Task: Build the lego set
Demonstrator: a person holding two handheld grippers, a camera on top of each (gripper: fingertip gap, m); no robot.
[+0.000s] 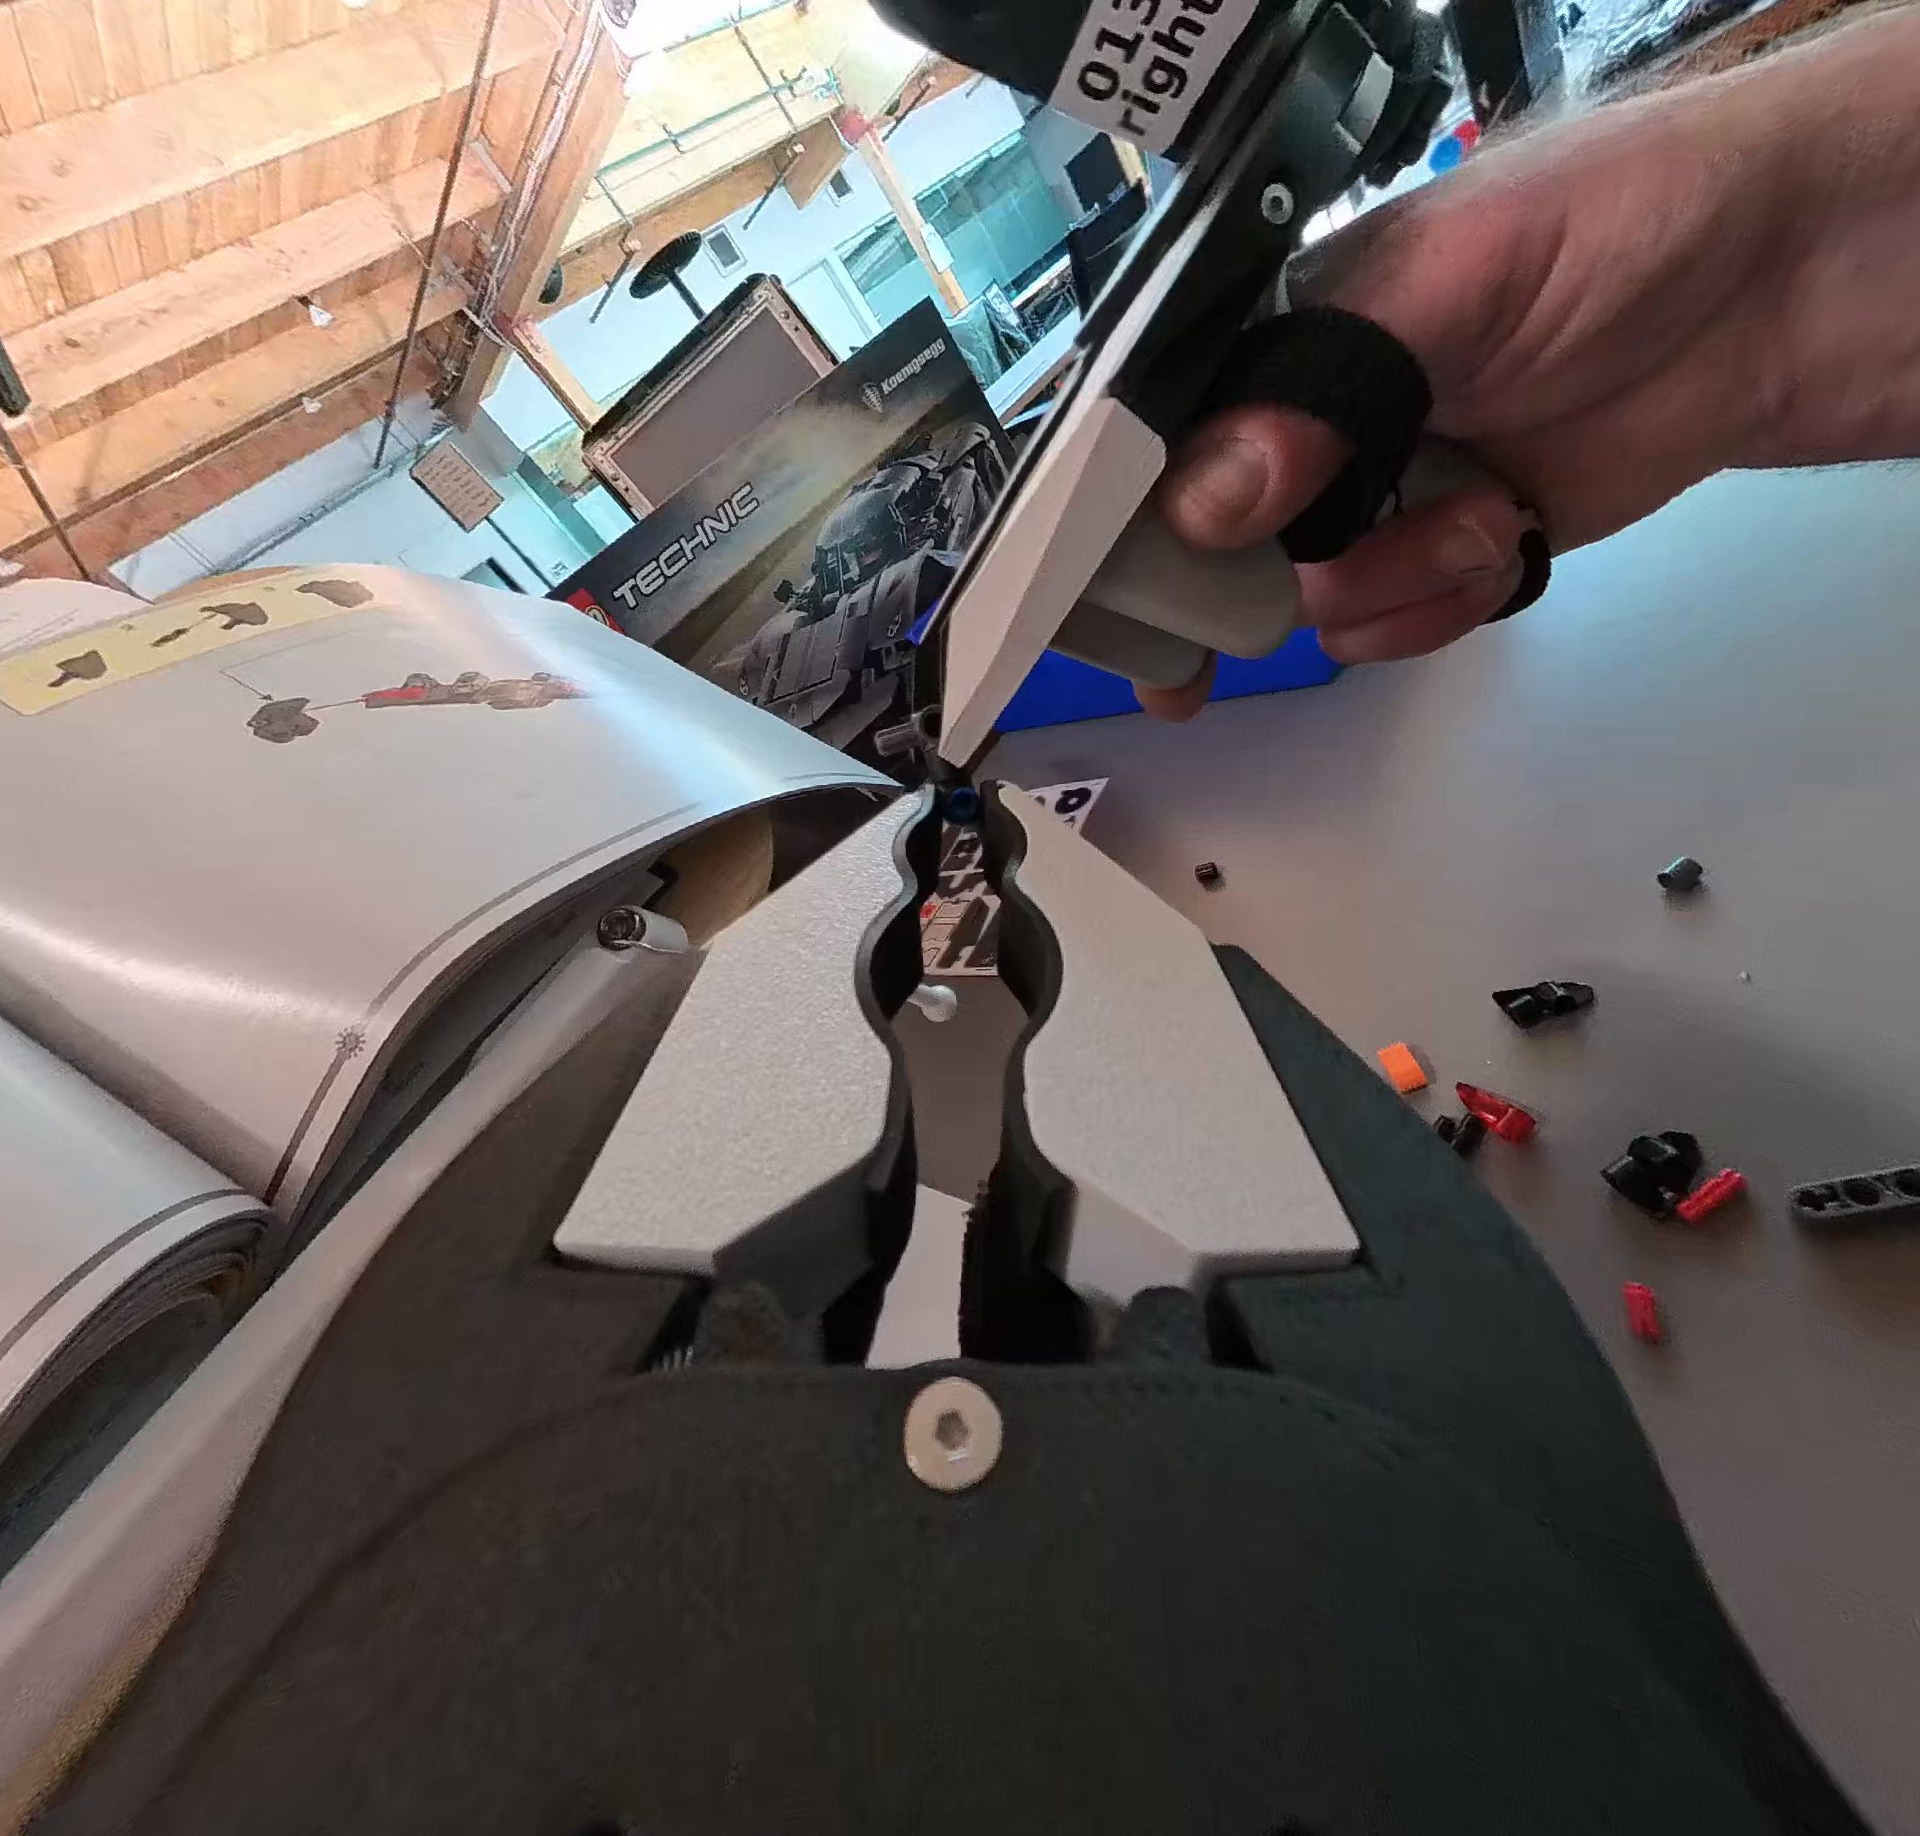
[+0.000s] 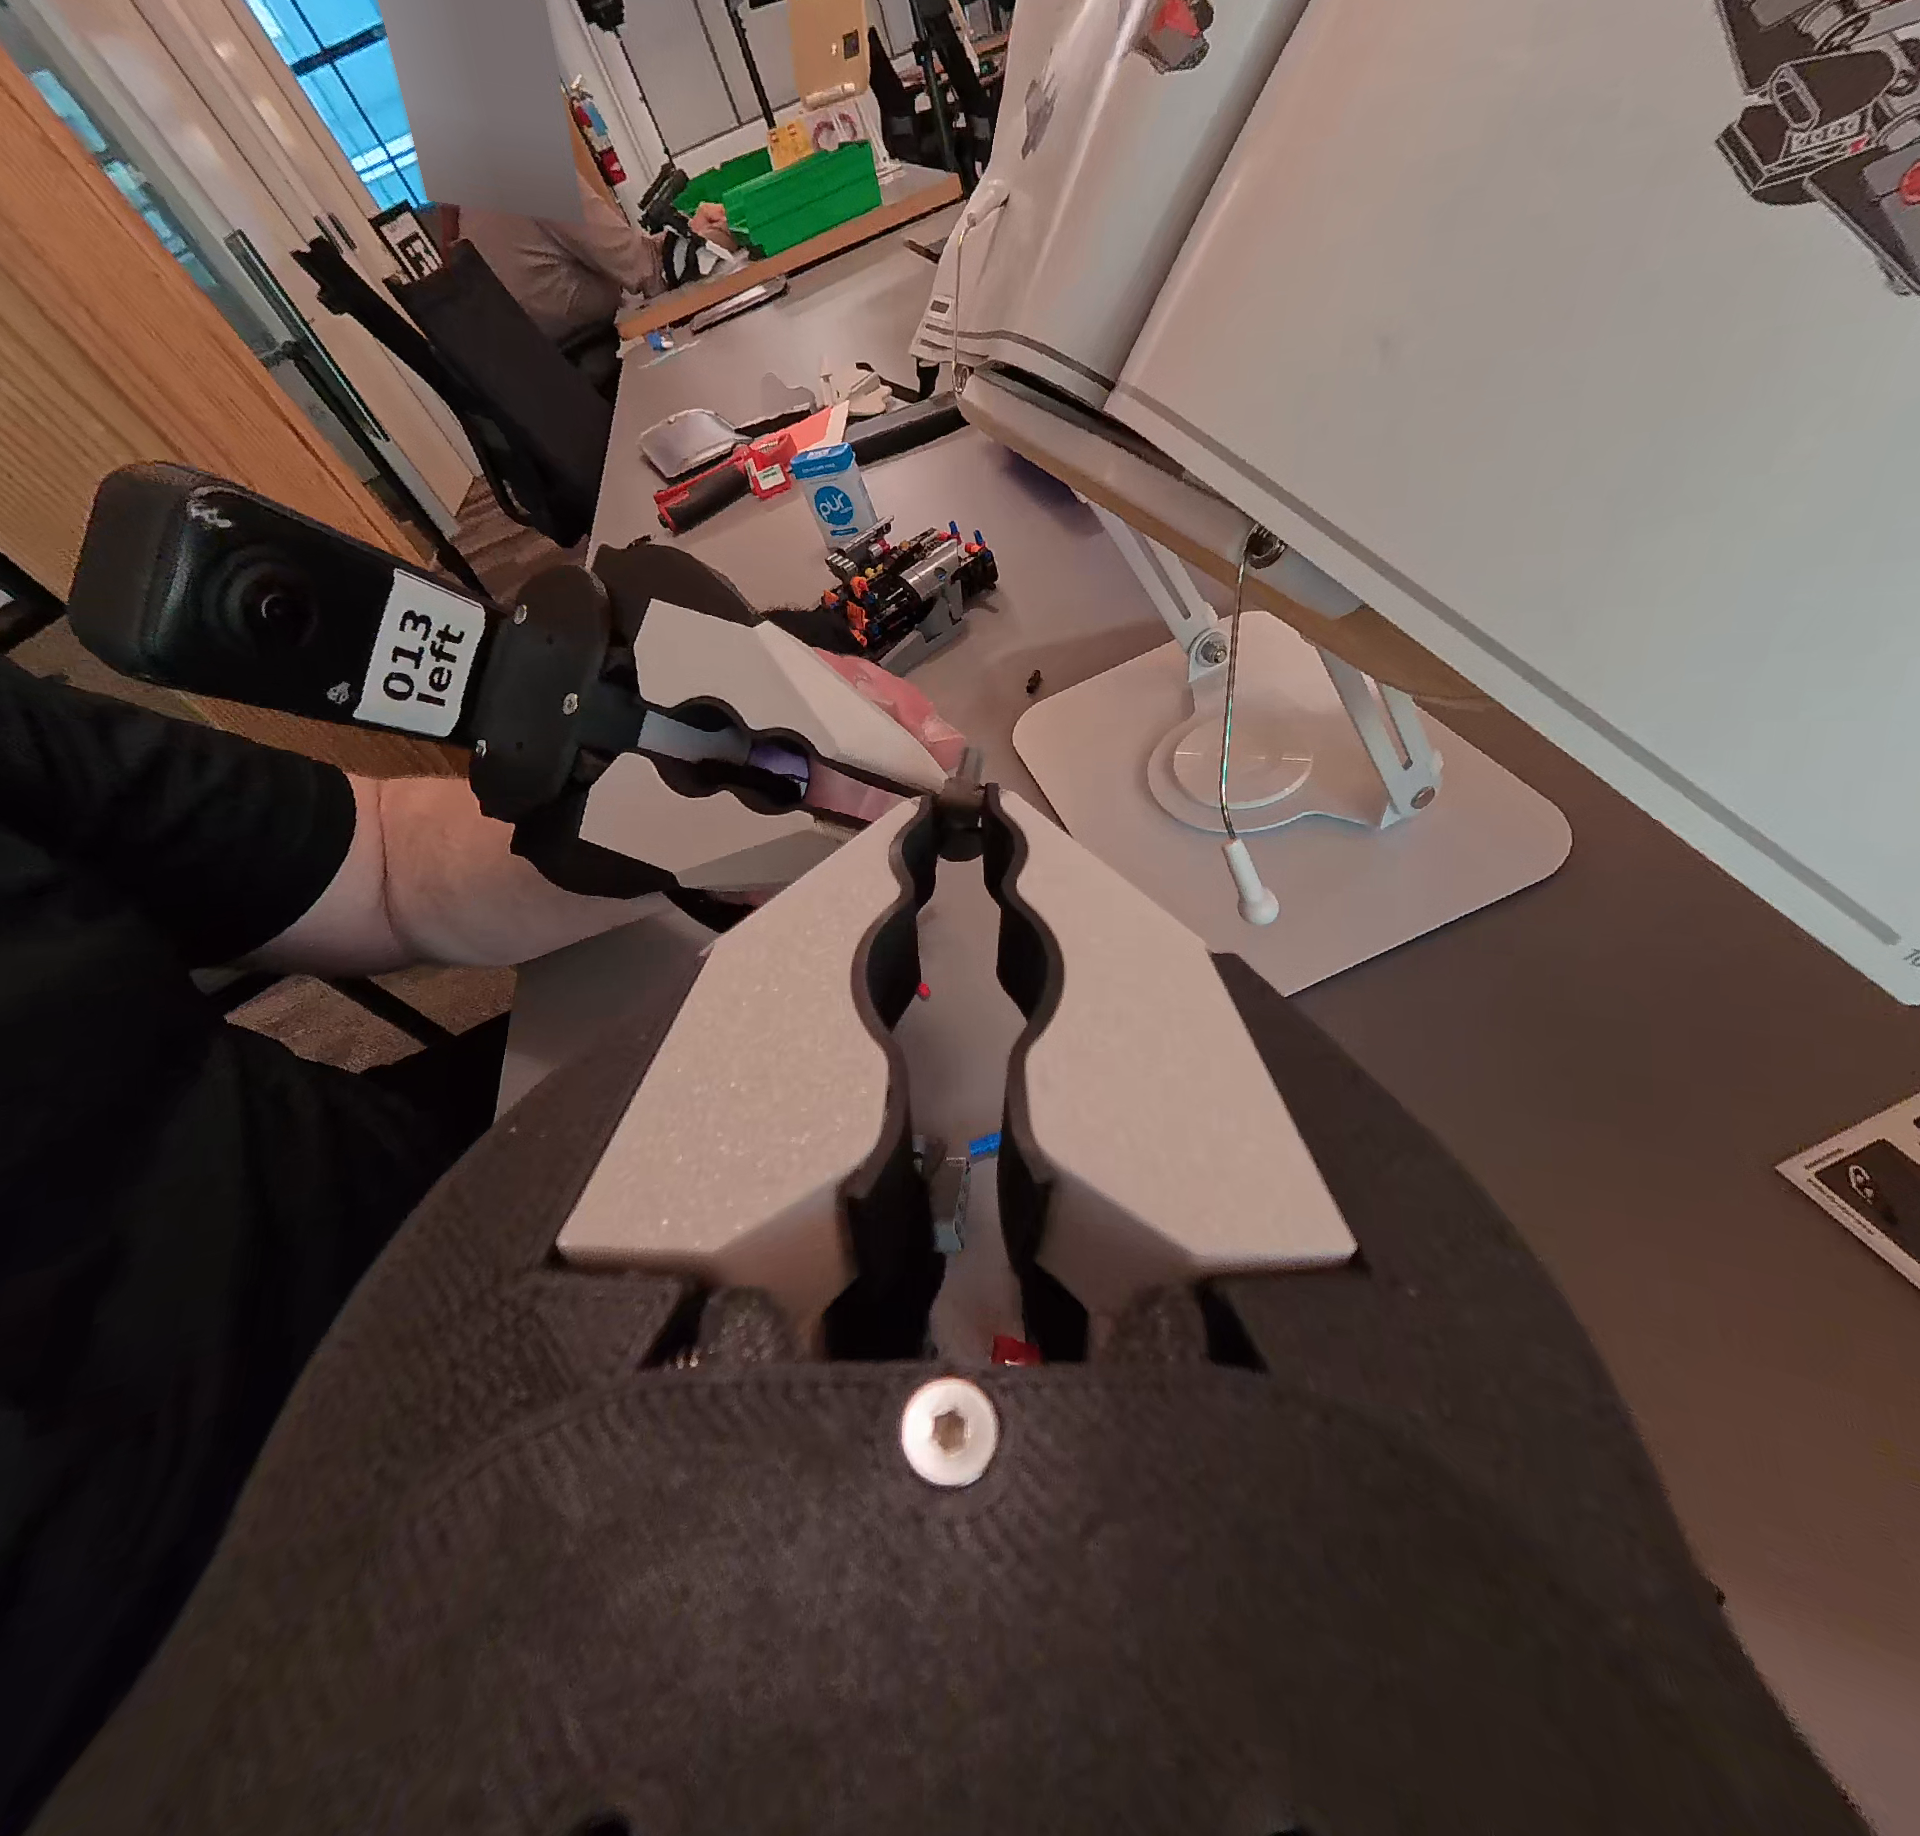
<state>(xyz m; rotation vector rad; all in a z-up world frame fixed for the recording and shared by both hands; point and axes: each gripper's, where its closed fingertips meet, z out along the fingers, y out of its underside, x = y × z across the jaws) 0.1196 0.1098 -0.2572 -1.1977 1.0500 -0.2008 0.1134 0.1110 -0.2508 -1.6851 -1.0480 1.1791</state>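
Pinching a small blue round Lego pin (image 1: 964, 805) between its tips, the left gripper (image 1: 961, 799) is clamped on that piece at the centre of its own view, above the grey tabletop (image 1: 1558, 799). Coming in from 1 o'clock, the right gripper (image 1: 951, 752), gripped by a bare hand (image 1: 1507, 415), brings its closed white tips down to touch the same spot, with a small dark grey Lego connector (image 1: 906, 735) at their end. In the right wrist view the right gripper (image 2: 961, 815) is clamped on this dark grey piece (image 2: 961, 812), and the left gripper (image 2: 951, 778) reaches in from 10 o'clock, tip to tip. Loose red, black and orange Lego parts (image 1: 1496, 1111) lie scattered at 3 o'clock on the tabletop. An open instruction booklet (image 1: 364, 799) rests on a white stand (image 2: 1299, 778) at 9 o'clock, and a partly built multicoloured Lego assembly (image 2: 914, 581) sits farther off.
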